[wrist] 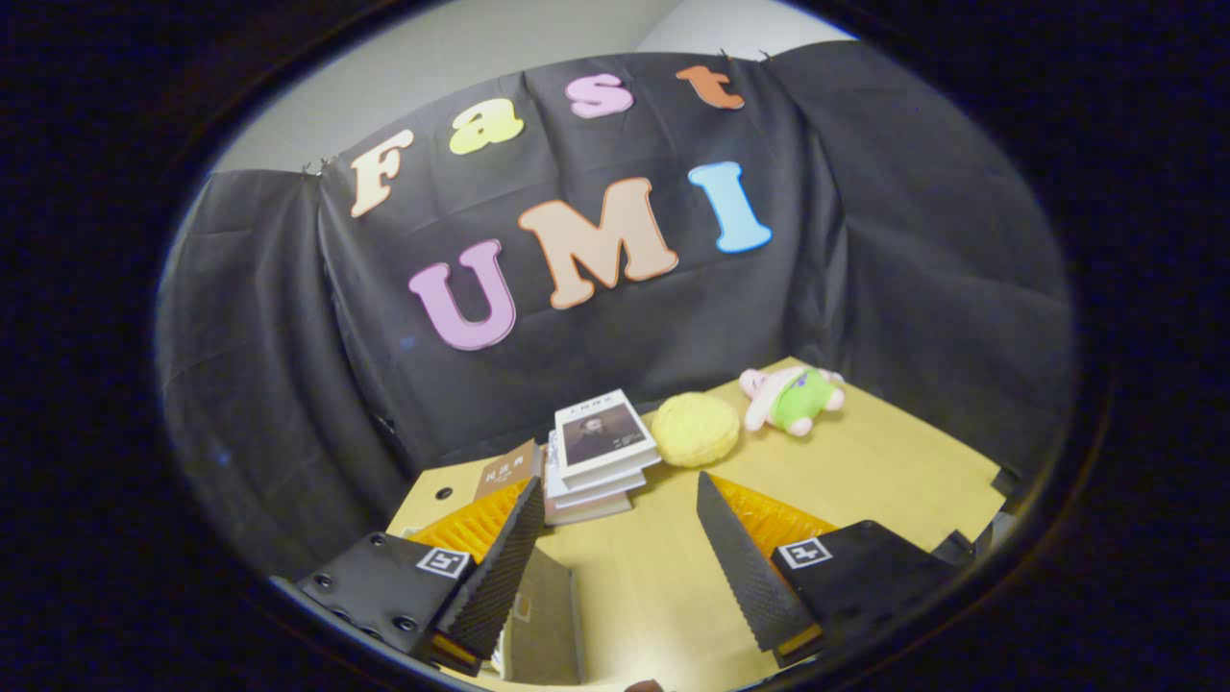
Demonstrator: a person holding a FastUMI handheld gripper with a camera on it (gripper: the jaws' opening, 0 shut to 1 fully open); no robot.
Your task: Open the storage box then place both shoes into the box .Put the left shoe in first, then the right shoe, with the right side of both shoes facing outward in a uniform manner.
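Observation:
My gripper (620, 485) is open and held above a wooden table (865, 481), tilted, with only bare tabletop between its fingers. Beneath the left finger (504, 567) lies a grey, flat-sided object (548, 625). Too little of it is visible to tell whether it is the storage box.
Beyond the fingertips, a stack of books (596, 452) sits by the black cloth wall, with one brown book (509, 471) to its left. To the right of the books lie a round yellow plush (695, 429) and a pink and green plush toy (795, 398).

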